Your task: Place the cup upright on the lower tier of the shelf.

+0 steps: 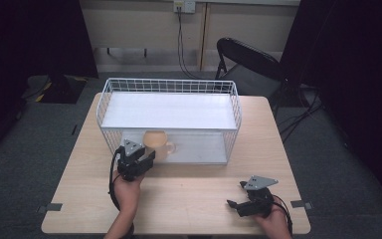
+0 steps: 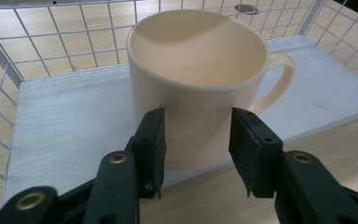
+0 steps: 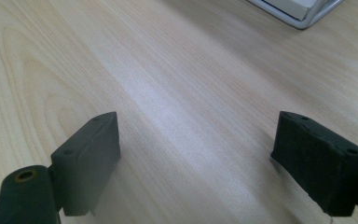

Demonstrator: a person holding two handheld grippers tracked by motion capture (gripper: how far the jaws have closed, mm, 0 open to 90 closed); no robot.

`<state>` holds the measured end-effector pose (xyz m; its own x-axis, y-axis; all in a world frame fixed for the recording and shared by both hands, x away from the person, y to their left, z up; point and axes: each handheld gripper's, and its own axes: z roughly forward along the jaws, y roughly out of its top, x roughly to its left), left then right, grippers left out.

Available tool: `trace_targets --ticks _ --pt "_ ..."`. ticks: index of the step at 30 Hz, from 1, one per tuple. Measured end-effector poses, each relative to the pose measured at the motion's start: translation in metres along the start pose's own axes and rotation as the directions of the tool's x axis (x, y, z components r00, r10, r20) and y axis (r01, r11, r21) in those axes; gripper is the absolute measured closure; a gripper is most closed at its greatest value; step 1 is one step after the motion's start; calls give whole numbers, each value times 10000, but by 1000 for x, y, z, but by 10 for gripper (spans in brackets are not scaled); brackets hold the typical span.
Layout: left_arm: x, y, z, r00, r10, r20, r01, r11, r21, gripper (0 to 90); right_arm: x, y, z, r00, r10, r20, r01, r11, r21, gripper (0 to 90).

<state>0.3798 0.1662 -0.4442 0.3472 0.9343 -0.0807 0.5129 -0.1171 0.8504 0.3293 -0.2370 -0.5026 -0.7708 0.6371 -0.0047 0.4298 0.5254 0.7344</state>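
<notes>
While the cream mug (image 2: 198, 84) stands upright on the white lower shelf (image 2: 70, 126) of the wire basket rack (image 1: 169, 85), near the shelf's front edge, its handle (image 2: 279, 81) points to 3 o'clock in the left claw view. The left claw (image 2: 196, 140) sits just in front of the mug with its jaws partly apart; they look narrower than the mug body and neither pad presses on it, so no grip exists yet. To take the mug well, widen the jaws past the body, advance level until both pads flank the wall below the rim, keep clear of the handle, then close squarely. Avoid pushing the mug back toward the wire mesh. The right claw (image 1: 248, 199) rests well apart at 5 o'clock on the bench (image 1: 194, 199), jaws wide apart, holding nothing.
</notes>
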Motion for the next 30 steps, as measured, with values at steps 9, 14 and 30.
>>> trace_targets --ticks 9,14,30 --pt "1 1 2 9999 -104 62 104 9999 13 658 0 0 0 10000 1 0 -1 10000 1 141" --pt "3 1 3 10000 -18 75 16 9998 207 707 0 0 0 10000 -1 1 1 10000 1 141" --pt "6 1 5 9997 -100 -209 106 9995 286 820 0 0 0 10000 -2 3 2 10000 -3 141"
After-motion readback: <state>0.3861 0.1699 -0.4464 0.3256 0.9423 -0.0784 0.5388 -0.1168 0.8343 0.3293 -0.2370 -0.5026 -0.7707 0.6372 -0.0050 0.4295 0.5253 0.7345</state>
